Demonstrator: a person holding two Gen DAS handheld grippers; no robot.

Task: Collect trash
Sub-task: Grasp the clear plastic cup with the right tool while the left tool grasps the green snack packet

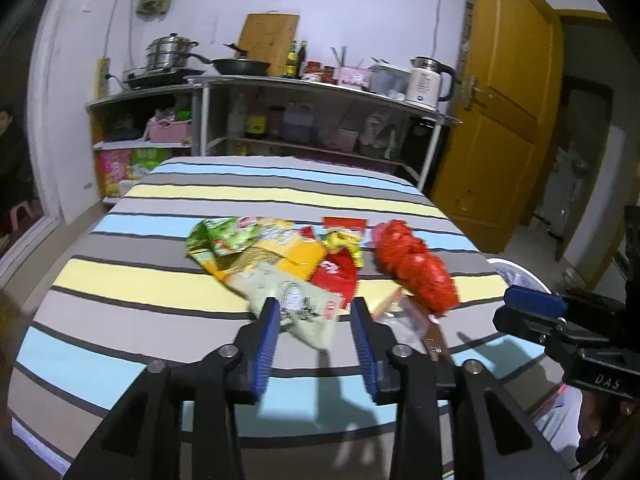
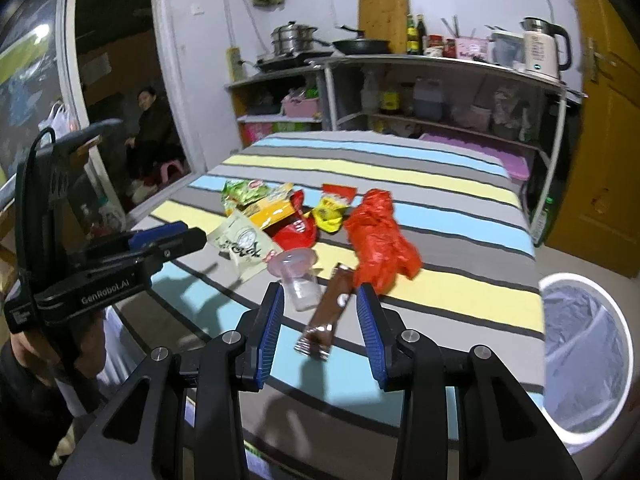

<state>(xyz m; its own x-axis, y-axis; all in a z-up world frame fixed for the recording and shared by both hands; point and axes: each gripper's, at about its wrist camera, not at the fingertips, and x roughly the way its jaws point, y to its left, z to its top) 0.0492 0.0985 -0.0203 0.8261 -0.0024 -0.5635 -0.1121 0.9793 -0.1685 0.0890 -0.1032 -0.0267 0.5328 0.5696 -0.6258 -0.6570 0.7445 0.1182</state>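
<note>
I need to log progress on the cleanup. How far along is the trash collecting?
Nothing looks collected yet: the lined white bin beside the striped table shows no trash inside. Both tongs, left and right, stand open and empty. Still left: the snack wrappers, red plastic bag, clear cup and brown bar wrapper.

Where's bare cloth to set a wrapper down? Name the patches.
Free: the striped cloth behind the wrapper pile, toward the shelves, and the near edge under both grippers. Crowded: the middle, from the wrappers across to the red bag and brown bar.
</note>
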